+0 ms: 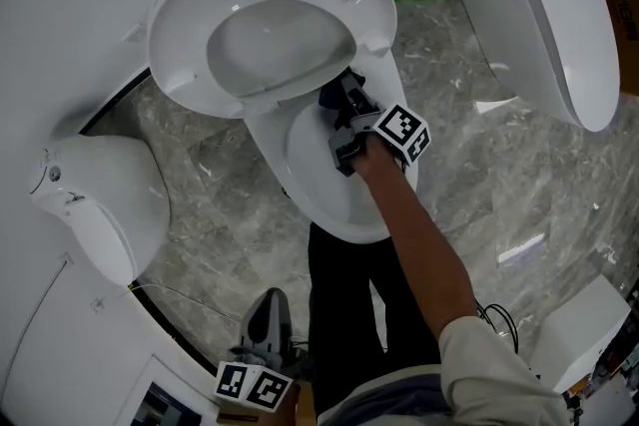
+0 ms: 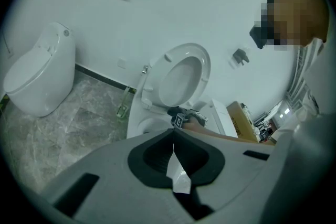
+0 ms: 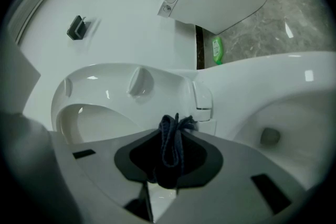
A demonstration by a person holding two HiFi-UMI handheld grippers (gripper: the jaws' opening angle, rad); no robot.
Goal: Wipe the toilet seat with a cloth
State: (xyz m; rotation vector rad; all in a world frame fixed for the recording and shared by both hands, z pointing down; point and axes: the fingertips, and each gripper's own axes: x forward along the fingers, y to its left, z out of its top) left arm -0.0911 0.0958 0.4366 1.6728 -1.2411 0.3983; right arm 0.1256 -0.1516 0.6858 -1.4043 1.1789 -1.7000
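Two tools in use: right hand-held gripper (image 1: 344, 115) clamped on dark cloth (image 3: 170, 136) at the bowl's (image 1: 310, 180) hinge end, raised toilet seat (image 1: 190, 35) just ahead of it. Left hand-held gripper (image 2: 172, 139) closed, empty, well behind. Step judged: wiping near hinge. Next: press cloth onto seat ring, sweep round. Cloth-to-porcelain contact hidden behind jaws.

Right gripper (image 1: 347, 105) reaches forward, clamped on cloth (image 3: 170, 147) — left gripper (image 2: 173, 139) closed.
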